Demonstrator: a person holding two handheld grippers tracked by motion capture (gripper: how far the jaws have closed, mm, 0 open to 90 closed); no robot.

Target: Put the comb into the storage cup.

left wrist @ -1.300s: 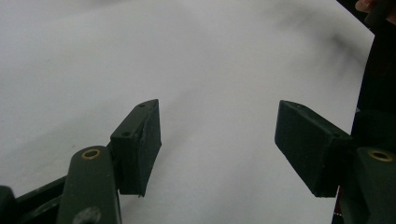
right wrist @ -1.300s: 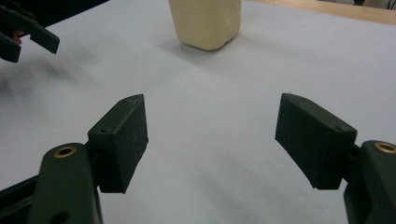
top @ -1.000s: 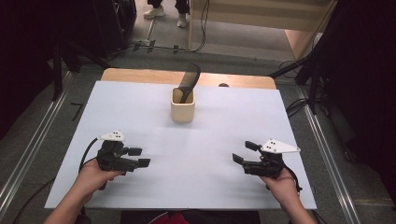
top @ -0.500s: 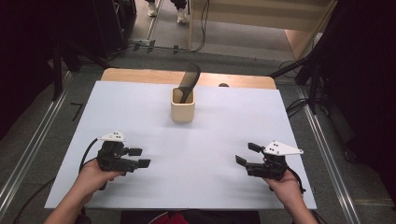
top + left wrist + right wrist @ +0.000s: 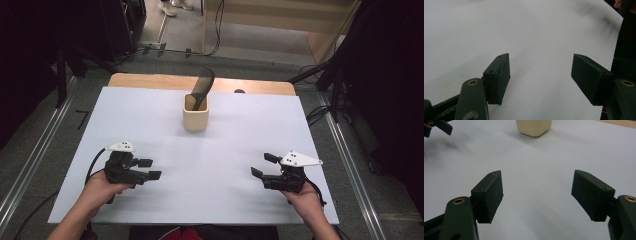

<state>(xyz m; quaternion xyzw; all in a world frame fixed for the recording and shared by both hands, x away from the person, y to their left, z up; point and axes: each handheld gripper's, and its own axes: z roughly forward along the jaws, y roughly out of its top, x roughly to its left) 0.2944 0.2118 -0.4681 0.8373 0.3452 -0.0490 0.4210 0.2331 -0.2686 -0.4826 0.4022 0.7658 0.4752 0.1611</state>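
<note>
A cream cup (image 5: pixel 195 118) stands at the far middle of the white table sheet (image 5: pixel 150 115), with a black comb (image 5: pixel 203 86) upright in it, leaning right. My left gripper (image 5: pixel 149 169) rests low over the near left of the sheet, held in a hand, jaws open and empty. In its own view the left gripper (image 5: pixel 540 75) has only bare white sheet between its pads. My right gripper (image 5: pixel 263 165) sits at the near right, also open and empty. The right gripper (image 5: pixel 537 195) points toward the cup (image 5: pixel 534 127), which is well ahead of it.
A strip of wooden tabletop (image 5: pixel 150 80) shows beyond the sheet's far edge. Metal rails (image 5: pixel 30 160) run along both sides of the table, with cables on the floor behind. The left gripper (image 5: pixel 439 127) appears at the top left of the right gripper view.
</note>
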